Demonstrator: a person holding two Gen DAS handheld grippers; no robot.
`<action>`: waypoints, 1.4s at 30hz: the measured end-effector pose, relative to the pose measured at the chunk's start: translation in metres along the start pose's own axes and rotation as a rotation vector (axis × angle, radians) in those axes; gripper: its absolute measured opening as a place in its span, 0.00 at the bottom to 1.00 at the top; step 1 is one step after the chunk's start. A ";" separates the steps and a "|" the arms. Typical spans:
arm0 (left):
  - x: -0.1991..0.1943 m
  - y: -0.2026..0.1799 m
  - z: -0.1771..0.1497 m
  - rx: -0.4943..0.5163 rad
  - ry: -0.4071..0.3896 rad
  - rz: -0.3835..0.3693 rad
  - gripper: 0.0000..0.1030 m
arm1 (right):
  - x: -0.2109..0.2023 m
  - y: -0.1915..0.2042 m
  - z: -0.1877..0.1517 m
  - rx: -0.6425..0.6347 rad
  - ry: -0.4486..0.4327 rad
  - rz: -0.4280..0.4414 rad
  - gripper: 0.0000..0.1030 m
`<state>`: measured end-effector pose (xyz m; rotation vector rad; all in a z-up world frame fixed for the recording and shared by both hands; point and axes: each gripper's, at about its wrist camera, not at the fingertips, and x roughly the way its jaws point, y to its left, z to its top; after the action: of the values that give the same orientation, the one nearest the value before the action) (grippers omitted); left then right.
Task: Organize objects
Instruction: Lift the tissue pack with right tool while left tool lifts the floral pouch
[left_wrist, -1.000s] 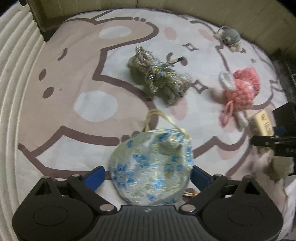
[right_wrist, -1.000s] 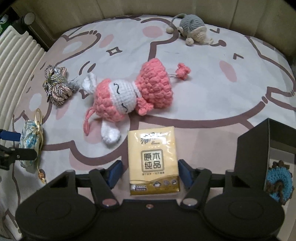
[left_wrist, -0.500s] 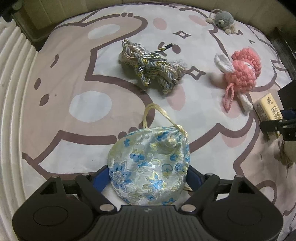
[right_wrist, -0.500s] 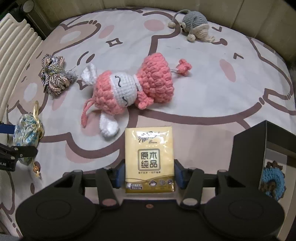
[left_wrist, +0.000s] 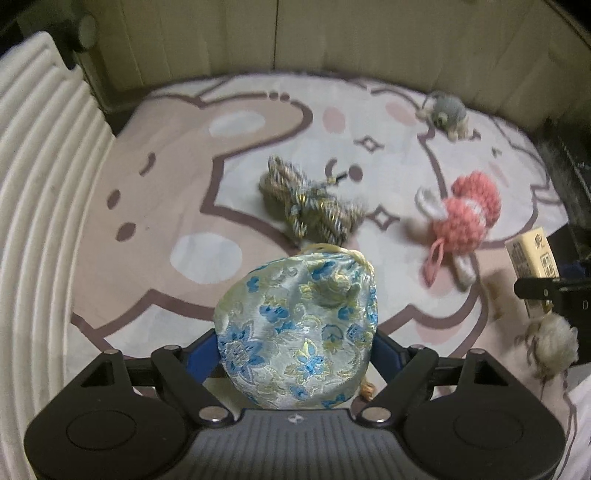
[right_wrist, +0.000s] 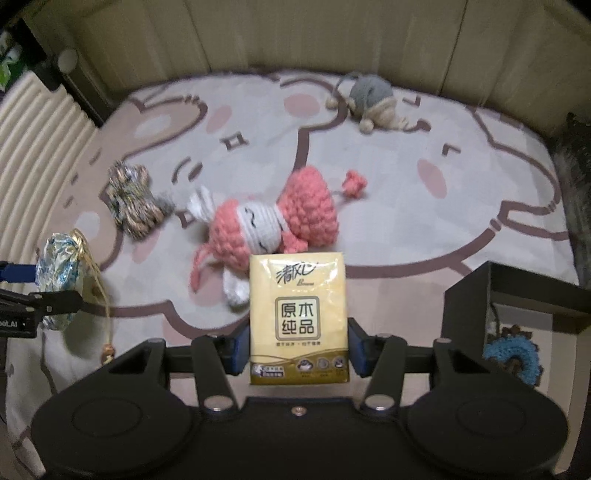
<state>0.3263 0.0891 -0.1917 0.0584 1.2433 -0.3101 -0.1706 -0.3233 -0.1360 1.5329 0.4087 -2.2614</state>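
Left wrist view: left gripper (left_wrist: 295, 347) clamped on brocade pouch (left_wrist: 299, 332), blue pads pressed against both flanks, pouch filling the whole gap between the jaws and bulging forward past them. Lower edge of pouch hidden behind the gripper body; drawstring loop only partly seen at the top, a small bead just visible at the lower right. Beyond the pouch, coiled cord bundle (left_wrist: 314, 206) lying on cartoon-print sheet (left_wrist: 166, 206), slightly blurred. Farther right, pink crochet bunny (left_wrist: 461, 221), soft with blur. At the far edge, grey knitted toy (left_wrist: 447, 110), details too small to read. At the right border, right gripper (left_wrist: 543, 288) cut off by the frame, tissue pack (left_wrist: 528, 254) seen edge-on in it, and a pale fuzzy thing below, not identifiable.

Right wrist view: right gripper (right_wrist: 298, 349) closed on tissue pack (right_wrist: 298, 321), pads squeezing its two long sides near the bottom, pack upright and lifted off the sheet, bottom strip close to the gripper body. Just behind, bunny (right_wrist: 266, 225) on its side, its lower part covered by the pack. Left, cord bundle (right_wrist: 133, 201); far left, pouch (right_wrist: 61, 266) in the other gripper, cord dangling. At right, black box (right_wrist: 517, 295), cropped, with blue crochet piece (right_wrist: 513, 358) partly hidden inside.
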 end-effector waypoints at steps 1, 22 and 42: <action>-0.005 0.000 0.000 -0.005 -0.015 0.000 0.82 | -0.004 0.000 0.000 0.003 -0.011 0.002 0.51; -0.087 -0.031 0.001 -0.076 -0.260 0.094 0.82 | -0.092 0.002 -0.009 -0.054 -0.245 0.014 0.51; -0.122 -0.056 0.000 -0.119 -0.372 0.124 0.82 | -0.134 -0.006 -0.024 -0.111 -0.349 0.027 0.51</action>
<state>0.2769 0.0599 -0.0708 -0.0241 0.8826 -0.1307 -0.1086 -0.2880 -0.0200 1.0548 0.4004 -2.3788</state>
